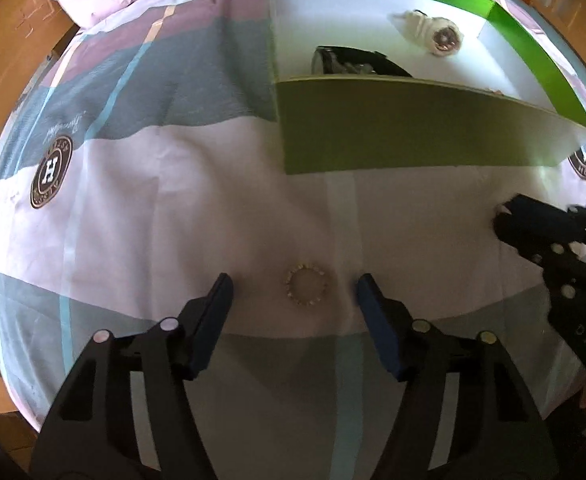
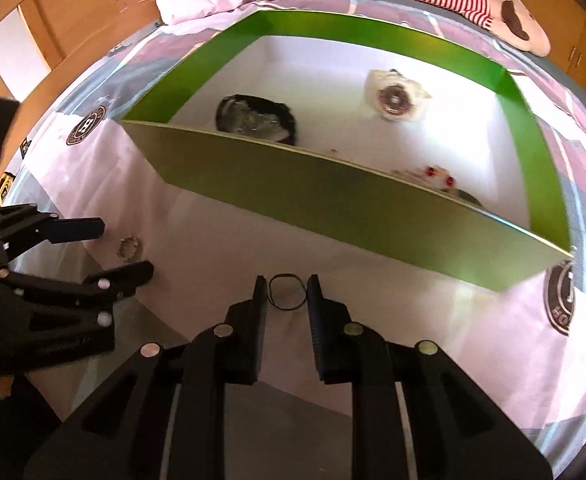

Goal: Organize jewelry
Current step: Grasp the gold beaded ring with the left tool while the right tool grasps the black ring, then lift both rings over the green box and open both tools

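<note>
Bedsheet (image 1: 213,208): round dark badge (image 1: 51,172) bore a large white "H"; its ring lettering was too small to read. Right gripper (image 1: 505,216): body carried white letters "DAS", partly cut off.

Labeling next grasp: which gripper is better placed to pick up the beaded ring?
Left. The beaded ring lies between the open left gripper fingers; the right gripper straddles the black loop.

Left gripper (image 1: 295,286) jaws spread wide, right gripper (image 2: 286,289) jaws narrower, seemingly parted, both angled downward
</note>
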A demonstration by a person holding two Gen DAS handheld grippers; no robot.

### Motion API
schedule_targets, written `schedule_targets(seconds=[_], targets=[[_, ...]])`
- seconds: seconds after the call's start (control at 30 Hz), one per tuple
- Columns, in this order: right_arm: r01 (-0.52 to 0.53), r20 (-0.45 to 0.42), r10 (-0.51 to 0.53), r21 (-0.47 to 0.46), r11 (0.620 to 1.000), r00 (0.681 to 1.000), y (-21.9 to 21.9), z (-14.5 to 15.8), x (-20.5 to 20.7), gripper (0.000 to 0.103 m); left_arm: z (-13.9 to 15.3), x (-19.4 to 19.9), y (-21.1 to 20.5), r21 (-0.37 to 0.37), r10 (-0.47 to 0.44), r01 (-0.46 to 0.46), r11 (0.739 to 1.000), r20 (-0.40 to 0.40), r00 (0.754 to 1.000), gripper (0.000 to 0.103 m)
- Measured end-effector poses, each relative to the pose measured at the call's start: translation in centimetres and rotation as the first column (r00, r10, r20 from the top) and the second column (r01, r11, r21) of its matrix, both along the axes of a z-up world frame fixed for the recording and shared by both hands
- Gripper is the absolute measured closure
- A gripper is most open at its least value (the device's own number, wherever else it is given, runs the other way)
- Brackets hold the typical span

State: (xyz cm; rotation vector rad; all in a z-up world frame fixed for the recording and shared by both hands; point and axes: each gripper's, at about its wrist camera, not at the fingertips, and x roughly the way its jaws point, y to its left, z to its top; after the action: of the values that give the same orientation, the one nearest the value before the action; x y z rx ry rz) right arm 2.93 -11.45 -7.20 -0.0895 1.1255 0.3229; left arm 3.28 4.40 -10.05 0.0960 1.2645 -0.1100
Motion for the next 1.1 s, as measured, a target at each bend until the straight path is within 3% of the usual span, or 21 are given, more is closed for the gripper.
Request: schedule_targets(seconds=[0.1, 0.2, 0.3, 0.33, 0.5, 0.57, 0.87, 1.1], targets=[[0.018, -0.012, -0.019, -0.007, 1.000, 1.000, -0.5, -0.1, 0.0, 0.083, -0.2, 0.3, 0.8, -0.043, 0.018, -0.018, 0.999, -0.007, 1.000, 0.039], [0.024, -0.015, -0.024, -0.009, 1.000, 1.000, -0.6, -0.2, 0.0, 0.083, -0.4, 0.2, 0.7, -0.035, 0.024, -0.024, 0.999, 0.011, 1.000, 0.045], [0.018, -0.008, -0.018, -0.004, 1.000, 1.000, -0.6, -0.1, -0.2, 0.083, -0.2, 0.1, 1.2, -0.047, 0.073, -0.072, 0.996, 0.028, 0.997, 0.067], [0.016, -0.003, -0.016, -0.006, 1.000, 1.000, -0.6, 0.0, -0.3, 0.083, -0.1, 0.1, 1.4, -0.051, 0.083, -0.081, 0.995, 0.031, 0.996, 0.083], [0.024, 0.005, -0.024, -0.001, 1.000, 1.000, -0.7, 0.2, -0.1, 0.083, 0.4, 0.6, 3.5, -0.157, 0.145, -0.147, 0.977, -0.024, 0.989, 0.082], [0.028, 0.009, -0.028, 0.000, 1.000, 1.000, -0.9, 0.4, -0.2, 0.083, 0.8, 0.4, 3.7, -0.164, 0.154, -0.155, 0.974, -0.018, 0.988, 0.082], [0.058, 0.021, -0.059, 0.027, 0.998, 0.998, -1.9, 1.5, -0.6, 0.083, 3.1, -0.9, 0.7, -0.116, 0.045, -0.037, 0.993, 0.066, 0.997, 0.082], [0.070, 0.013, -0.071, 0.024, 0.997, 0.997, -2.5, 1.7, -0.9, 0.083, 3.4, -1.3, -1.1, -0.014, 0.010, -0.008, 1.000, 0.124, 0.992, 0.082]])
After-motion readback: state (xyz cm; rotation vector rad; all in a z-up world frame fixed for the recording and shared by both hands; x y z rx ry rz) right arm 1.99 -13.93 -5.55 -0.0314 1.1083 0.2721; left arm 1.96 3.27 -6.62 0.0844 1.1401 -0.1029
